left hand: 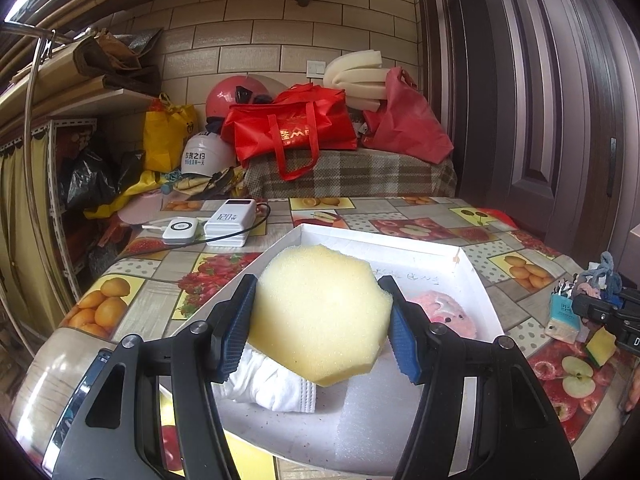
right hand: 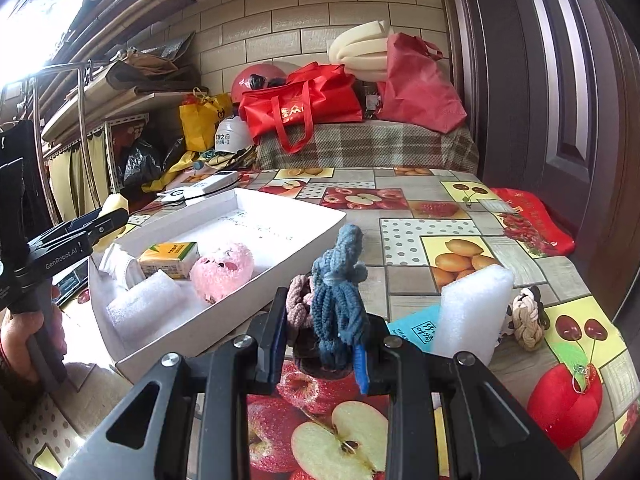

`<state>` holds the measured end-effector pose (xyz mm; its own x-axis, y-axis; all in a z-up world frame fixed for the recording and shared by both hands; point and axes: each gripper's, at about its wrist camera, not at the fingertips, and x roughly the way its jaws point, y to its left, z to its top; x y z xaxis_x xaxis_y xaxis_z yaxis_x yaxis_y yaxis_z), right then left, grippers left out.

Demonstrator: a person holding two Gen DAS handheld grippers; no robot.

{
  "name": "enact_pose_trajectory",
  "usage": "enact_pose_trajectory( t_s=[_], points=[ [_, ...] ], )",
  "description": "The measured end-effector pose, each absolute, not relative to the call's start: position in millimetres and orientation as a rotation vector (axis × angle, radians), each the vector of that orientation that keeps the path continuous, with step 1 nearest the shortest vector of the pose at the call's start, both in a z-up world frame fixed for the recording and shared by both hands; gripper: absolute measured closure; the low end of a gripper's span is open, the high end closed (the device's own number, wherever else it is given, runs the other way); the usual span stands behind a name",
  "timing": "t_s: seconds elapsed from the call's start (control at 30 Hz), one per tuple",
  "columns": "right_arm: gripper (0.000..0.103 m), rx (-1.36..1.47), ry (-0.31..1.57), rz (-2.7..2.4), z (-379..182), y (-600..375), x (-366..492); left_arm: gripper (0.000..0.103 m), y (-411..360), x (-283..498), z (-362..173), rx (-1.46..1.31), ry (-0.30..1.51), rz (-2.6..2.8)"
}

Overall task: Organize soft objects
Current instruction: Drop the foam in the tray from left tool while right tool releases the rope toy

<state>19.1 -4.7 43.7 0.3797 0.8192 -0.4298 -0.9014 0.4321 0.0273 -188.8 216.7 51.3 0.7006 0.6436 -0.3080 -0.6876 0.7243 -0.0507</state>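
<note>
My left gripper [left hand: 318, 284] is shut on a pale yellow sponge [left hand: 320, 316], its blue pads pressing both sides, and holds it above the white box [left hand: 476, 280]. Inside the box lie a white cloth [left hand: 272, 384], a pink plush [right hand: 222, 268], a yellow-green tissue pack [right hand: 170, 258] and a white foam roll [right hand: 144, 300]. My right gripper [right hand: 324, 320] is shut on a bundle of hair scrunchies [right hand: 340, 292], blue, pink and dark, just right of the box's near corner above the fruit-print tablecloth.
To the right of my right gripper are a white foam block [right hand: 472, 312], a teal tissue pack [right hand: 416, 328], a braided knot [right hand: 528, 320] and a red plush [right hand: 564, 404]. Power banks [left hand: 228, 222] lie behind the box. A person's hand [right hand: 24, 336] holds the left gripper.
</note>
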Motion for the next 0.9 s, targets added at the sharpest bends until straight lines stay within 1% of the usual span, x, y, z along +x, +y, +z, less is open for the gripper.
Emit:
enact_pose_trajectory(
  t_s=[0.6, 0.77, 0.9],
  points=[
    [0.075, -0.305, 0.323, 1.222, 45, 73, -19, 0.042, 241, -173, 50, -0.179, 0.279, 0.855],
    [0.075, -0.359, 0.264, 1.276, 45, 96, -38, 0.042, 246, -174, 50, -0.196, 0.269, 0.886],
    [0.075, -0.445, 0.204, 1.333, 43, 114, -55, 0.041, 238, -174, 52, -0.142, 0.247, 0.905]
  ],
)
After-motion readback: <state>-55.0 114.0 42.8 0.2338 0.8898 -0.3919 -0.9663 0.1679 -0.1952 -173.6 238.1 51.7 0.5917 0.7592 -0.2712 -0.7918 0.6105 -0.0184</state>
